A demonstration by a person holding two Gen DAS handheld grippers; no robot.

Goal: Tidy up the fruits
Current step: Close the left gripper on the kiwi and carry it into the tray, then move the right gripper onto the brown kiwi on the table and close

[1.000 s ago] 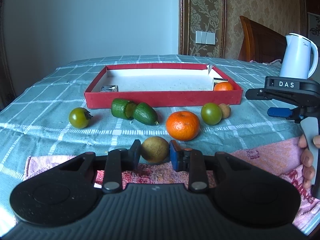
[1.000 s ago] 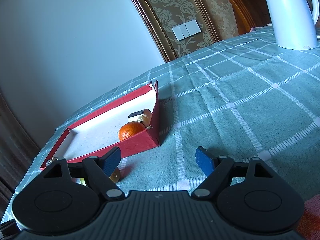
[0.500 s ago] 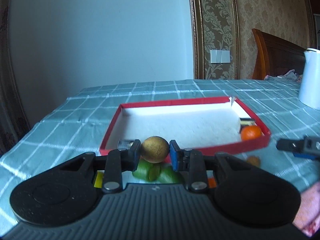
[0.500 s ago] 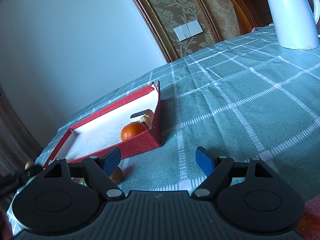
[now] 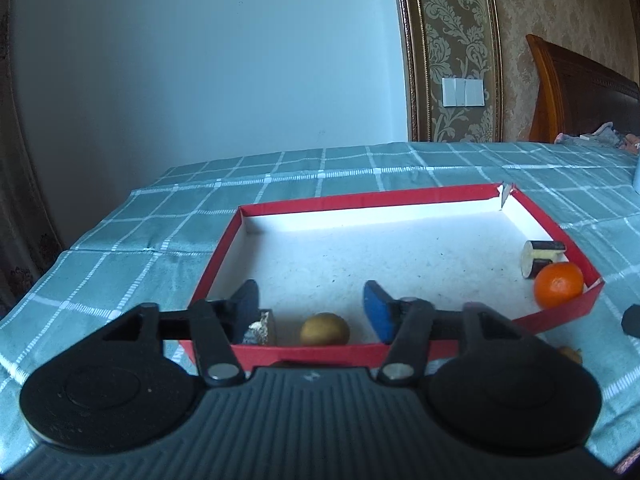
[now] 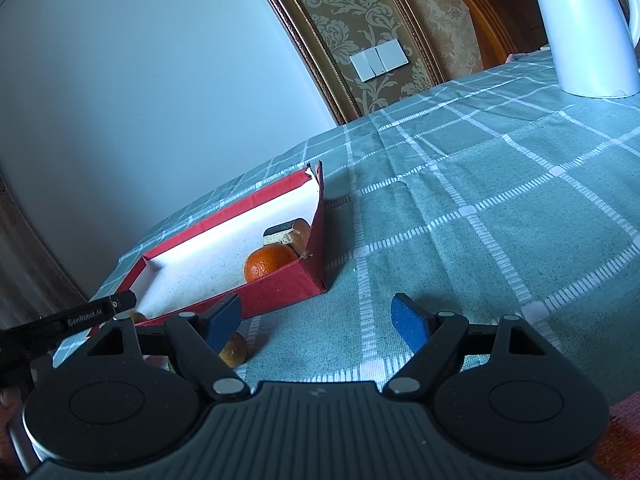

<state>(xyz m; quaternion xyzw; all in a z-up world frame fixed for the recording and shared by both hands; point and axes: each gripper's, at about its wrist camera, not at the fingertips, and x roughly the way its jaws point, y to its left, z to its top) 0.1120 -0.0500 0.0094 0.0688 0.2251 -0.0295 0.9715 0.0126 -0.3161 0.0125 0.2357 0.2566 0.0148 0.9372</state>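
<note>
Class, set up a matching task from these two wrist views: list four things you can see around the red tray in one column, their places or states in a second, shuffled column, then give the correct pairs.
Things
1. brown round fruit
2. orange
3. white kettle
4. left gripper

Places or states
A. standing on the checked cloth, outside the red tray
B. in the tray's near right corner
C. fingers apart, gripping nothing
D. lying on the tray floor by the near wall, between the open fingers

Pairs: 1-D, 2-B, 3-A, 4-C

Home: damask wallpaper [image 5: 460, 60], kettle [image 6: 580, 28]
</note>
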